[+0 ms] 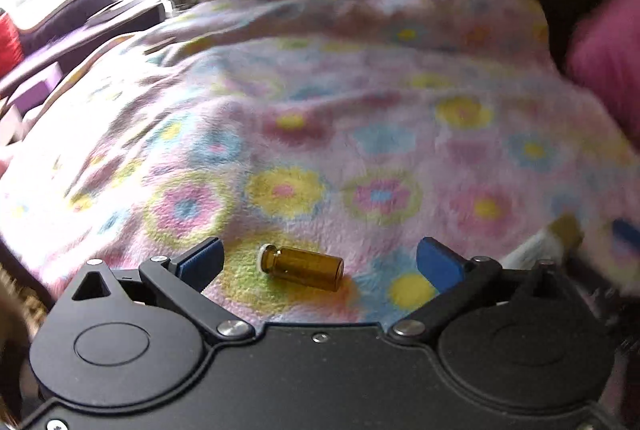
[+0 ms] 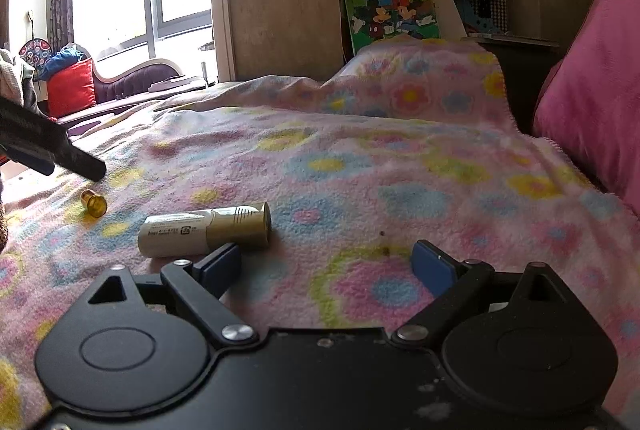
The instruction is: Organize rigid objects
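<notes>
Where floral blanket spreads, one amber vial, one cream tube

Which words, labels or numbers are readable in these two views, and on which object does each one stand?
Cream and gold tube: small dark print and a square mark on its label, too small and blurred to read.
Amber vial: no text visible.
Cartoon mouse picture: no words visible.
Nothing can be quoted with certainty.

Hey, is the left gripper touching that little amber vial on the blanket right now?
Apart. In the left wrist view the amber vial lies between the open fingers of the left gripper, blanket showing on both sides.
</notes>
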`<act>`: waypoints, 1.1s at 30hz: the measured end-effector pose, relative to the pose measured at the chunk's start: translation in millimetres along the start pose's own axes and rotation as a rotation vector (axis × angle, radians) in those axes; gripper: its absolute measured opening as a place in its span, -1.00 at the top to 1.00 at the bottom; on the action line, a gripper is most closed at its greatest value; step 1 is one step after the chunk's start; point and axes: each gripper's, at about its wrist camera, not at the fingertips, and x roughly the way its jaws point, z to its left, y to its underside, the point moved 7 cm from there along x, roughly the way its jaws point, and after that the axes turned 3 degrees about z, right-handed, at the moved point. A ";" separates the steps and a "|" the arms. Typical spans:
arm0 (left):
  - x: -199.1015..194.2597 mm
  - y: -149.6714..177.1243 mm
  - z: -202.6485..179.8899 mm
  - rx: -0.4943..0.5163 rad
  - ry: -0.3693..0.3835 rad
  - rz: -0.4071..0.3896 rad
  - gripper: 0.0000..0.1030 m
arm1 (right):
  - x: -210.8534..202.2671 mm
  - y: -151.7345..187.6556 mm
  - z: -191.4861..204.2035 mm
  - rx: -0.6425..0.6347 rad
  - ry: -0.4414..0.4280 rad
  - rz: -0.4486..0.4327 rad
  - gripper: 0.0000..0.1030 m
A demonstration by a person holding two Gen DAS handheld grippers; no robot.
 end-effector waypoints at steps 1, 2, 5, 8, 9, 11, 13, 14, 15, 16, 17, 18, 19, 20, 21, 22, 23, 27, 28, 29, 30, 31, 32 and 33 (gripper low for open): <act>6.6 1.8 -2.4 0.033 -0.007 0.016 -0.92 | 0.1 0.0 -0.1 0.000 0.000 0.000 -0.83; 15.4 3.4 -1.5 0.053 -0.007 0.031 -0.92 | 0.1 0.1 0.0 0.000 0.000 0.000 -0.83; 26.0 11.6 0.1 0.082 0.001 0.060 -0.91 | 0.0 0.1 0.1 -0.002 0.001 0.001 -0.84; 23.2 11.0 4.5 0.050 0.069 0.025 -0.39 | 0.0 0.3 0.2 -0.003 0.002 0.000 -0.84; 23.6 10.2 5.6 0.026 0.095 0.025 -0.15 | 0.1 0.4 0.3 -0.004 0.003 0.000 -0.84; 22.9 9.7 8.6 -0.031 0.132 0.019 -0.01 | 0.4 0.4 0.4 -0.007 0.004 -0.001 -0.84; 21.5 11.6 8.6 -0.069 0.130 0.009 -0.01 | 0.5 0.5 0.7 -0.008 0.005 0.000 -0.84; 19.4 12.9 7.8 -0.085 0.123 0.005 -0.01 | 0.6 0.2 0.9 -0.009 0.006 0.000 -0.84; 16.8 14.8 7.2 -0.104 0.116 0.003 -0.01 | 0.7 0.1 1.0 -0.011 0.007 0.000 -0.84; 12.9 17.4 6.1 -0.129 0.108 0.006 -0.01 | 0.8 0.1 1.3 -0.012 0.009 0.001 -0.84; 7.9 19.9 5.4 -0.156 0.096 0.010 -0.01 | 0.8 0.1 1.7 -0.015 0.010 0.002 -0.84; 1.8 22.7 4.4 -0.181 0.082 0.013 -0.01 | 1.1 -0.2 2.3 -0.017 0.012 0.004 -0.84; -4.2 24.9 4.2 -0.205 0.066 0.015 -0.01 | 1.3 -0.6 2.4 -0.018 0.013 0.006 -0.84; -11.3 27.0 3.7 -0.220 0.051 0.013 -0.01 | 1.5 -1.1 2.5 -0.020 0.014 0.009 -0.84; -23.6 29.6 1.5 -0.233 0.036 0.001 -0.01 | 1.8 -1.9 2.9 -0.022 0.017 0.014 -0.85; -34.8 31.0 0.3 -0.242 0.025 -0.017 -0.01 | 2.1 -2.6 3.4 -0.025 0.018 0.019 -0.87; -44.5 32.0 -0.1 -0.252 0.014 -0.033 -0.01 | 2.5 -3.5 4.0 -0.029 0.018 0.026 -0.90; -99.3 40.1 -0.7 -0.291 -0.041 -0.109 -0.01 | 2.4 -9.0 7.5 -0.051 0.001 0.065 -0.94; -111.1 42.1 0.7 -0.294 -0.064 -0.125 -0.01 | 0.3 -10.5 10.0 -0.056 -0.016 0.071 -0.93; -121.5 43.8 3.1 -0.298 -0.087 -0.138 -0.01 | -2.1 -11.6 13.4 -0.060 -0.038 0.076 -0.93; -133.6 46.7 6.8 -0.308 -0.111 -0.152 -0.01 | -3.9 -12.6 18.2 -0.059 -0.061 0.085 -0.93; -141.4 48.3 10.7 -0.320 -0.130 -0.160 -0.01 | -4.6 -13.2 22.8 -0.049 -0.078 0.095 -0.95; -147.5 49.7 15.4 -0.333 -0.147 -0.165 -0.01 | -4.6 -14.1 29.2 -0.038 -0.097 0.102 -0.96; -155.0 52.0 20.8 -0.347 -0.163 -0.171 -0.01 | -3.4 -16.0 36.5 -0.032 -0.109 0.107 -0.97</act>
